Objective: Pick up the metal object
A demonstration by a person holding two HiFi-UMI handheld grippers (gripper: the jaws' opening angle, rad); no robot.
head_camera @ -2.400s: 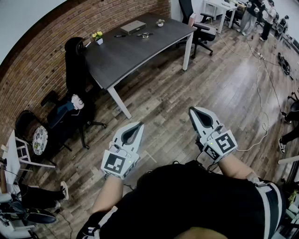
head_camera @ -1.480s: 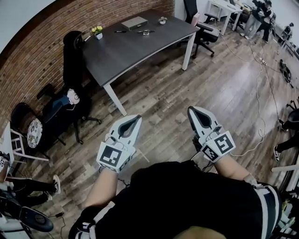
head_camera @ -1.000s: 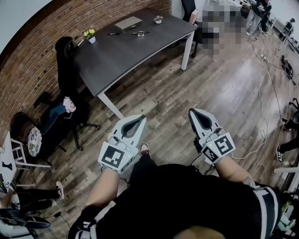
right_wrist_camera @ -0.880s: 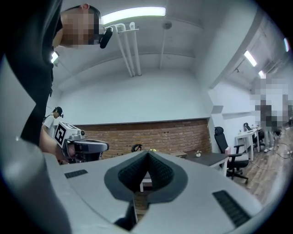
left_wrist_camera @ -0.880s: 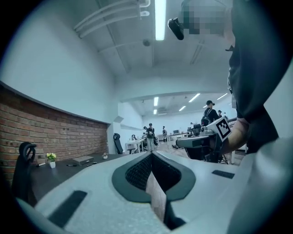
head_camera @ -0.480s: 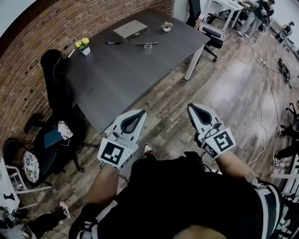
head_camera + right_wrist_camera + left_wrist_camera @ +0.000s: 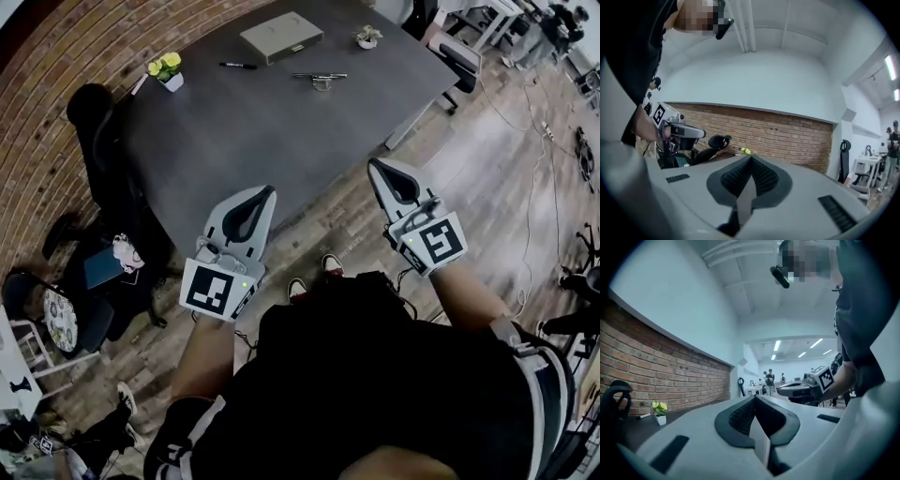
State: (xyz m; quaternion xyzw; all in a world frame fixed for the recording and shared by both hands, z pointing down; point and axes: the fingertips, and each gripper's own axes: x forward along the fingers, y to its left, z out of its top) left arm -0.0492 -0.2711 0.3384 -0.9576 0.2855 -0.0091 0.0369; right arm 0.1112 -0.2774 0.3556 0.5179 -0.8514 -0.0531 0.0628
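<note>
The metal object (image 7: pixel 321 80), a slim shiny tool, lies on the far side of the dark grey table (image 7: pixel 244 131) in the head view. My left gripper (image 7: pixel 265 190) is held over the table's near edge, shut and empty, well short of the object. My right gripper (image 7: pixel 374 165) is also shut with nothing in it, and points at the table's right near edge. In the left gripper view the left gripper (image 7: pixel 754 397) has its jaws together. The right gripper view shows the right gripper (image 7: pixel 751 157) closed the same way. Neither gripper view shows the metal object.
Also on the table are a black pen (image 7: pixel 237 66), a flat grey case (image 7: pixel 281 36), a yellow flower pot (image 7: pixel 165 70) and a small plant pot (image 7: pixel 367 36). Black office chairs (image 7: pixel 103 141) stand at the left by the brick wall. Another chair (image 7: pixel 459 54) is at the table's right end.
The view has closed in on the table: it was several steps away and now lies right under the gripper tips. Both grippers stayed shut and rose slightly.
</note>
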